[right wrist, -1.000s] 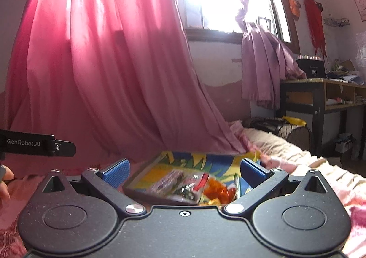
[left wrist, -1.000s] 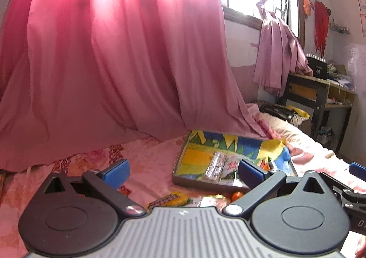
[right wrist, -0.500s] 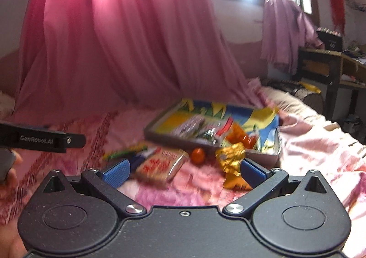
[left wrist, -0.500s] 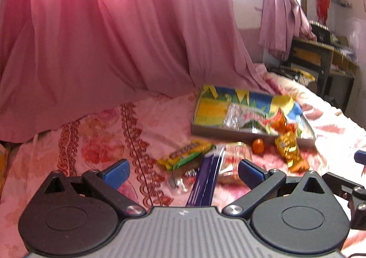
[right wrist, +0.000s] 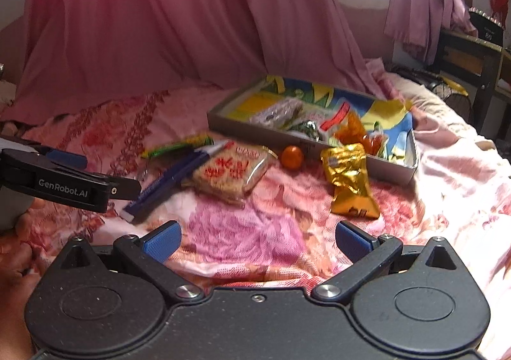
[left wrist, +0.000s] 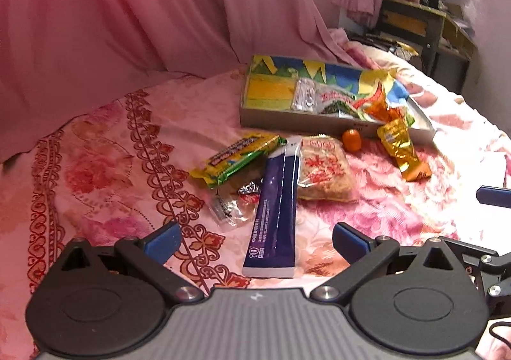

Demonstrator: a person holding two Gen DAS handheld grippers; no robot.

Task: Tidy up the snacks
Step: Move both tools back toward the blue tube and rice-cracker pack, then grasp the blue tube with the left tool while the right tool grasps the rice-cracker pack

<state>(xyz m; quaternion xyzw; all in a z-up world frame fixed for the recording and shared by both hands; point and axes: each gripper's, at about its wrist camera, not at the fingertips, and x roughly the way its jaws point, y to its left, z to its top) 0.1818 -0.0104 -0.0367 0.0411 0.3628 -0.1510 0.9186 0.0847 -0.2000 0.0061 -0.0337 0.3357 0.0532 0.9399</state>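
Snacks lie loose on a pink floral bedspread: a long purple packet (left wrist: 277, 210) (right wrist: 174, 179), a yellow-green bar (left wrist: 236, 158) (right wrist: 177, 146), a clear pack of crackers (left wrist: 324, 170) (right wrist: 231, 173), a small orange ball (left wrist: 352, 140) (right wrist: 292, 157) and a gold pouch (left wrist: 400, 149) (right wrist: 349, 181). Behind them sits a shallow colourful box (left wrist: 265, 117) (right wrist: 223, 119) with several wrapped snacks inside. My left gripper (left wrist: 255, 242) is open above the purple packet's near end. My right gripper (right wrist: 258, 240) hovers open over bare bedspread, short of the crackers and the pouch.
A pink curtain (left wrist: 143, 9) hangs behind the bed. A dark desk (left wrist: 424, 25) (right wrist: 472, 56) stands at the far right. The left gripper's body (right wrist: 64, 183) juts in from the left of the right wrist view. Small foil wrappers (left wrist: 236, 200) lie beside the purple packet.
Both cameras tipped downward and moved closer to the bed, bringing the loose snacks fully into view. Both grippers stayed open; nothing was picked up.
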